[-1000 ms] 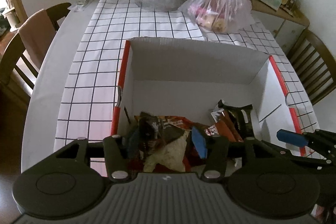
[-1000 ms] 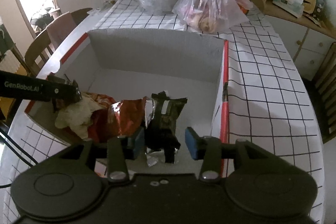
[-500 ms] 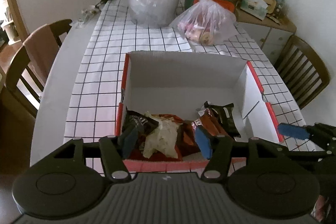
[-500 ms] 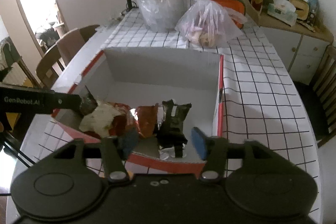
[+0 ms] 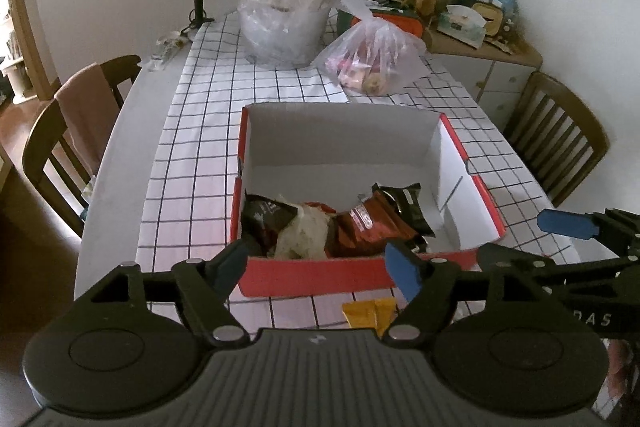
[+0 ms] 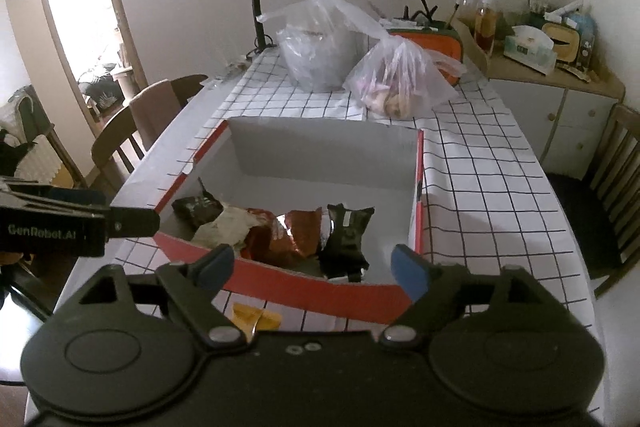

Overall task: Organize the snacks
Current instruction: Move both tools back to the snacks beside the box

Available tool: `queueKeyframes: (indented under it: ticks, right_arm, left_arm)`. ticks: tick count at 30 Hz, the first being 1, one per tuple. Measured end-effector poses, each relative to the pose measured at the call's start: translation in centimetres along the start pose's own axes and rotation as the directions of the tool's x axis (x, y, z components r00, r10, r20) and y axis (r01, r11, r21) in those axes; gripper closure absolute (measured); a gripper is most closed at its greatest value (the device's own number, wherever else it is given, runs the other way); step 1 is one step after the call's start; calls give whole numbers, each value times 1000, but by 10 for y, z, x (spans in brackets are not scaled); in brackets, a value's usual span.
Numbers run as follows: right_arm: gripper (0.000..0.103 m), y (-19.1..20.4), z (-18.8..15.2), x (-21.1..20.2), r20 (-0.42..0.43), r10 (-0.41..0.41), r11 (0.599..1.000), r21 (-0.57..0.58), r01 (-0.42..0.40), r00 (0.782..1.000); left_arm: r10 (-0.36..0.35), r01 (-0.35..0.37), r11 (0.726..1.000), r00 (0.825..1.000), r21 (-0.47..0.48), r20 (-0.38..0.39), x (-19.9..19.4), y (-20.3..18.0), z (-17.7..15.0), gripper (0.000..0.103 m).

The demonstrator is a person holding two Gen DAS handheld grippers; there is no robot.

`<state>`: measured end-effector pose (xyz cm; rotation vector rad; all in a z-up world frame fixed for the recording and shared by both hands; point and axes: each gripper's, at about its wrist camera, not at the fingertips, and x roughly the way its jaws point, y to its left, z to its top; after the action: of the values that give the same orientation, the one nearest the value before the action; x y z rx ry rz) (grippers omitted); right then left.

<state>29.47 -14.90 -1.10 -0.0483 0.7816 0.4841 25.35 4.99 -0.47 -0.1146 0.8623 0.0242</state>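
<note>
Both grippers, left (image 5: pixel 316 265) and right (image 6: pixel 308 267), have just been opening, jaws empty; snack packets (image 5: pixel 340 223) lie heaped in the red box (image 5: pixel 312 277). One yellow packet (image 5: pixel 370 313) (outside, on the tabletop) risks being overlooked.

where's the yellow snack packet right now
The yellow snack packet lies on the checked tablecloth just outside the red box's near wall, low in both wrist views, not in the box with the other snacks.
</note>
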Motion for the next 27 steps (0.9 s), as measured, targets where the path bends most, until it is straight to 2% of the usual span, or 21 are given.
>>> queueKeyframes:
  ticks: [3, 6, 8, 17, 27]
  right_arm:
    - [15, 3, -4, -9, 11, 8, 1000, 3, -8, 1000]
    - [6, 4, -8, -18, 25, 4, 1000, 1, -4, 1000]
    - [5, 4, -12, -23, 30, 9, 1000, 1, -9, 1000]
    - [4, -2, -33, -39, 21, 8, 1000, 13, -8, 1000]
    - [4, -5, -68, -34, -36, 24, 1000, 16, -24, 999]
  left_arm:
    - [-11, 11, 1000, 1000, 4, 8, -9, -1, -8, 22]
    - [-18, 18, 1000, 1000, 14, 13, -15, -4, -13, 22]
    - [-27, 27, 1000, 999, 13, 18, -19, -5, -17, 21]
    - [-83, 83, 997, 996, 6, 14, -31, -7, -40, 4]
    - [-45, 42, 998, 997, -55, -55, -22, 7, -85, 4]
